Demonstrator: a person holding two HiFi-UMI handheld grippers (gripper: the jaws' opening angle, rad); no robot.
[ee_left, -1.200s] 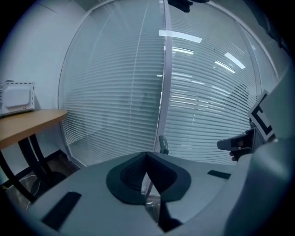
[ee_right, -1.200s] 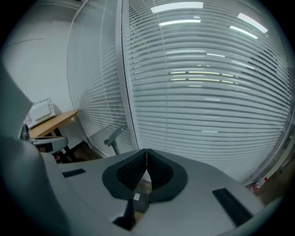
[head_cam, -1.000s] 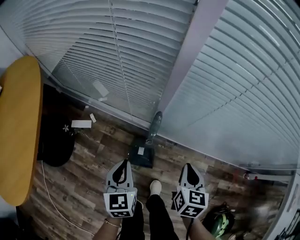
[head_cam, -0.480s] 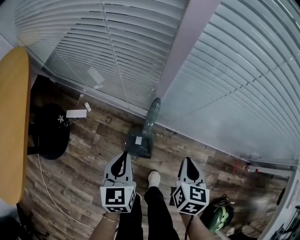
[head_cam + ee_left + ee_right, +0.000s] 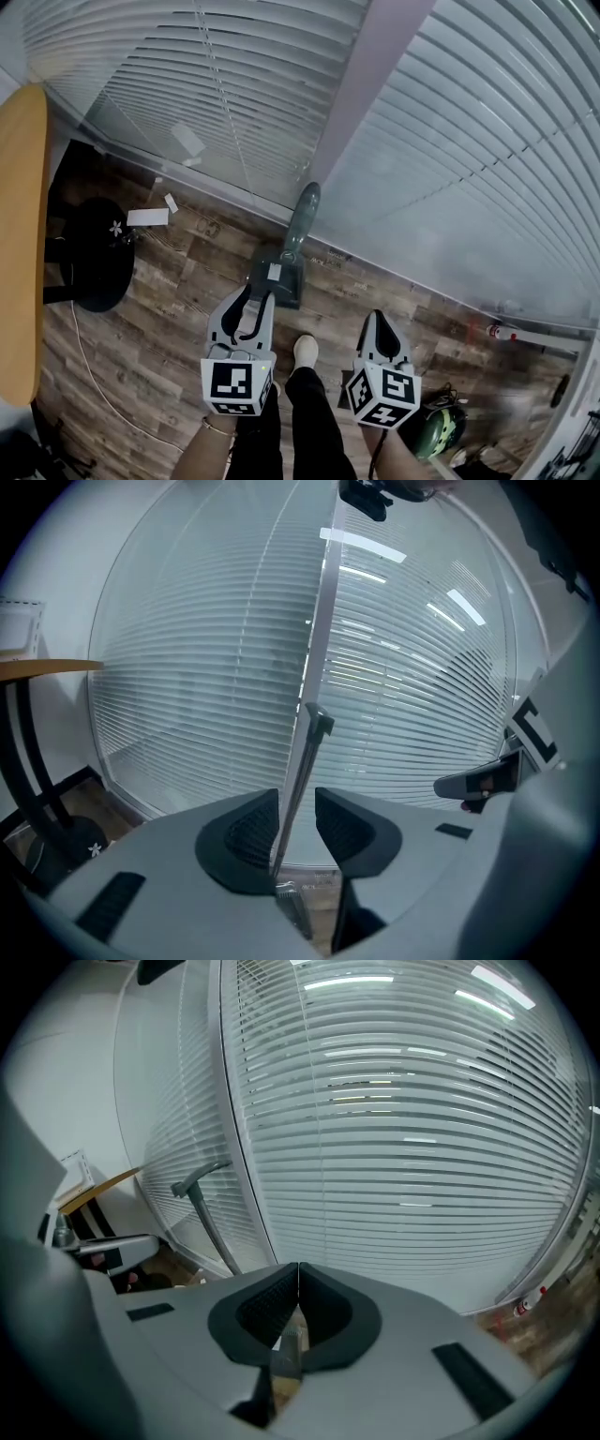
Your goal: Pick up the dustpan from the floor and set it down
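A dark grey-green dustpan (image 5: 277, 281) stands on the wood floor, its long handle (image 5: 300, 220) leaning on the pale window post. My left gripper (image 5: 251, 292) hovers just in front of the pan, and its jaws are opening. In the left gripper view the handle (image 5: 305, 761) lines up with the gap of the left gripper (image 5: 297, 822), but the pads do not press on it. My right gripper (image 5: 376, 319) is to the right, clear of the dustpan, shut and empty. In the right gripper view the dustpan handle (image 5: 202, 1208) stands off to the left of the right gripper (image 5: 298, 1299).
Window blinds (image 5: 469, 141) and the post (image 5: 375, 84) close off the far side. A wooden tabletop (image 5: 19, 234) and a black round base (image 5: 94, 258) are at left, with white paper (image 5: 148, 217) nearby. The person's shoe (image 5: 306, 352) is between the grippers. A green object (image 5: 433, 429) lies at lower right.
The left jaws have gone from shut to parted. Both grippers have sunk and come closer to the dustpan. The right jaws stay shut.
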